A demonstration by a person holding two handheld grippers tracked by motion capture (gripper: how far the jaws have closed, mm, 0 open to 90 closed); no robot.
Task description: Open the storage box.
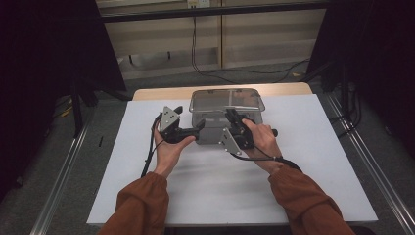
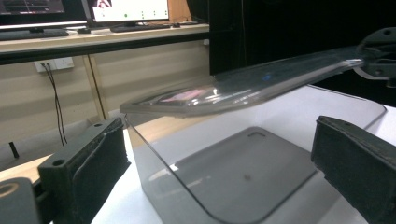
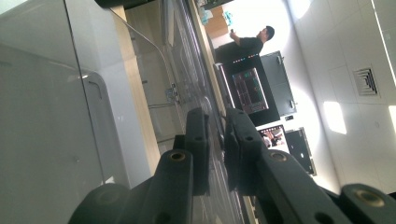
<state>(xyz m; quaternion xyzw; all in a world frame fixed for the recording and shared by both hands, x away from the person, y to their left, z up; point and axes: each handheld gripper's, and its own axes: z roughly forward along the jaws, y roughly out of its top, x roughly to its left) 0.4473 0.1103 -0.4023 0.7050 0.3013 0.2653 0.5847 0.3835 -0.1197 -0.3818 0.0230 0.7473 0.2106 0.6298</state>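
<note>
Black jaws of the right gripper [image 3: 215, 149] pinch the clear lid [image 2: 243, 86] at centre frame; the left gripper [image 2: 219, 163], jaws spread, faces the transparent box [image 1: 215, 128] on the desk [image 1: 303, 161].

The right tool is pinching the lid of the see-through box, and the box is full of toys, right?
Not quite. The right tool does pinch the lid, but the see-through box is empty; the left gripper view shows its bare bottom.
</note>
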